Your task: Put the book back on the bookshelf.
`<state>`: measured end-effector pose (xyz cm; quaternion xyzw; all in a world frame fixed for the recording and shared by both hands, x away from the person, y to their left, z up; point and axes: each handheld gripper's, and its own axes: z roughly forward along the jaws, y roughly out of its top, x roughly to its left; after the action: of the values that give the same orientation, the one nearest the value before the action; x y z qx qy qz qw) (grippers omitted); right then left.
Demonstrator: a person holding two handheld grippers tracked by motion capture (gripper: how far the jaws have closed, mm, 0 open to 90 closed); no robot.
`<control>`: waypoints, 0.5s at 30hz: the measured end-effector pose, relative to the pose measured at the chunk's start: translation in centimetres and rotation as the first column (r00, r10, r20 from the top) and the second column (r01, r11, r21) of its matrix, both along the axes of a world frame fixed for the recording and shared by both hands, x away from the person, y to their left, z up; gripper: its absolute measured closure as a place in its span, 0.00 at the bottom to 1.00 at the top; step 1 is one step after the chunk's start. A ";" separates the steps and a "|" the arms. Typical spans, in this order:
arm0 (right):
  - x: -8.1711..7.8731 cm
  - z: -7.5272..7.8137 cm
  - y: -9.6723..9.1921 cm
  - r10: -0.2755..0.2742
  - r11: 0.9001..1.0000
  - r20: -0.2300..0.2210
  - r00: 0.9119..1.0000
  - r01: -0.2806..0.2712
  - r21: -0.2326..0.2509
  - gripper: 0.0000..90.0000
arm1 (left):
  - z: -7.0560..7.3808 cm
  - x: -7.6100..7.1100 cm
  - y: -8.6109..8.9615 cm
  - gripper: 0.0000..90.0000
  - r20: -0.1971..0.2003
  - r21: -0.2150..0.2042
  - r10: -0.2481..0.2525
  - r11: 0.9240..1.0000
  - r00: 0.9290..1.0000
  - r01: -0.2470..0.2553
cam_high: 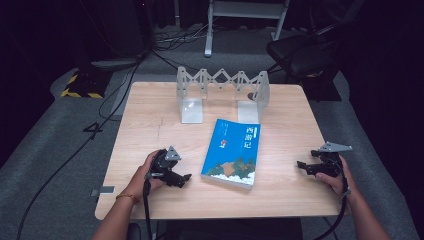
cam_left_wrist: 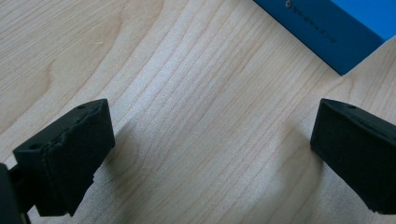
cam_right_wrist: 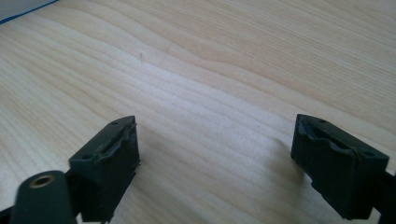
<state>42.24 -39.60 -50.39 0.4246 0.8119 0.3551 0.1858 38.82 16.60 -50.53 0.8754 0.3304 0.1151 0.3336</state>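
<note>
A blue paperback book [cam_high: 233, 151] with a mountain picture on its cover lies flat in the middle of the wooden table [cam_high: 150, 125]. To its left, my left gripper [cam_high: 184, 178] rests low on the wood, jaws wide apart with nothing between them; its own view shows the book's blue spine [cam_left_wrist: 322, 32] at the upper right. Near the table's right edge my right gripper [cam_high: 303, 165] also stands open and empty, jaws turned toward the book. In the right gripper view a sliver of the book [cam_right_wrist: 21, 8] lies at the top left corner.
A white expandable metal book stand [cam_high: 222, 92] with two end plates stands at the back of the table, behind the book. Beyond the table are cables on grey carpet, a dark chair [cam_high: 300, 52] at the back right and a white frame leg [cam_high: 208, 30].
</note>
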 end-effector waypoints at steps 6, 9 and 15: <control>0.2 0.1 0.7 -0.054 0.999 -0.001 0.999 0.054 -0.010 0.18 | 0.0 -0.1 0.0 0.00 0.003 0.003 0.014 1.000 1.000 -0.014; 0.1 0.1 0.7 -0.055 0.998 -0.009 0.998 0.054 -0.013 0.18 | 0.0 -0.5 -0.2 0.00 0.006 0.004 0.055 0.998 0.998 -0.055; 0.3 0.3 0.9 0.050 0.998 -0.021 0.999 -0.050 -0.024 0.18 | 0.0 -2.1 0.0 0.01 0.004 -0.001 0.086 0.996 0.996 -0.086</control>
<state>42.55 -38.68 -50.11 0.4054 0.8284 0.3453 0.1739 36.70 16.56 -50.56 0.8601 0.3669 0.1311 0.3294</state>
